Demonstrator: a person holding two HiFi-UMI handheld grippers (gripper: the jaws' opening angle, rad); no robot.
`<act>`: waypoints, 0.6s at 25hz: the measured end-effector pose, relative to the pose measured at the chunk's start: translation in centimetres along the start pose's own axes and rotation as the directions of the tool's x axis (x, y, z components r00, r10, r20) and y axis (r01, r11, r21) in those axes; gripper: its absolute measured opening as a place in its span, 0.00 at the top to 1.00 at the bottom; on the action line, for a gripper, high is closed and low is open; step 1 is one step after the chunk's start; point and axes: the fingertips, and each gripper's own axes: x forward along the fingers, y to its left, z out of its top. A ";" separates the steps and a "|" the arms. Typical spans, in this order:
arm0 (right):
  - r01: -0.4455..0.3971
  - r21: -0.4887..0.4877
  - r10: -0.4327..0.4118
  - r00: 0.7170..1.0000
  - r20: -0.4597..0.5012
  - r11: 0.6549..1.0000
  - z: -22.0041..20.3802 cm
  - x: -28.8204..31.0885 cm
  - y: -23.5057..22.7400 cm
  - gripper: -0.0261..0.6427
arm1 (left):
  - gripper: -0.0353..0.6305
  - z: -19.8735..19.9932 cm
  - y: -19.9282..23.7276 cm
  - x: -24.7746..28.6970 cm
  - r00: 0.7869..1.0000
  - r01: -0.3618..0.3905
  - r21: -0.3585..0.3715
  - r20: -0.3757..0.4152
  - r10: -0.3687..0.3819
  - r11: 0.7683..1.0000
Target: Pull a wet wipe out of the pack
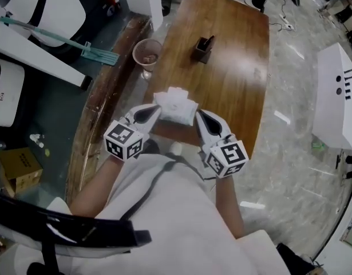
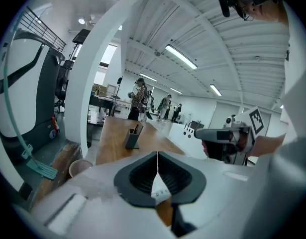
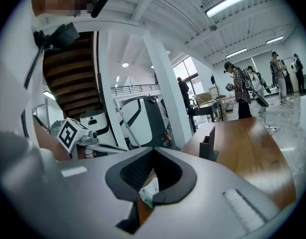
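At the near edge of the wooden surface (image 1: 233, 50), the white pack of wipes (image 1: 176, 105) is sitting between the two grippers. The left gripper (image 1: 157, 109) is pressing its fingers (image 2: 143, 176) together just beside the pack's left end, and the right gripper (image 1: 197, 114) is doing likewise at its right end.

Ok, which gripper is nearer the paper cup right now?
Left. The left gripper is at the left edge of the wet wipe pack, the side toward the paper cup; the right gripper is at its opposite edge, farther off.
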 end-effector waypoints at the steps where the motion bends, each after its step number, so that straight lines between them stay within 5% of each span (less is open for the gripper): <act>1: -0.014 -0.003 0.014 1.000 -0.006 1.000 0.0 0.3 0.0 0.95 | 0.93 -0.4 0.1 0.2 1.000 -0.010 -0.004 -0.012 0.010 1.000; 7: -0.042 0.002 0.042 0.999 -0.026 0.999 -0.2 1.5 0.2 0.95 | 0.93 -1.4 0.0 1.4 0.999 -0.012 -0.008 -0.046 0.011 1.000; 15: 0.033 0.022 -0.032 0.999 -0.018 0.999 0.3 1.7 0.7 0.95 | 0.93 -0.9 0.3 2.1 0.996 0.057 0.042 -0.070 -0.054 0.998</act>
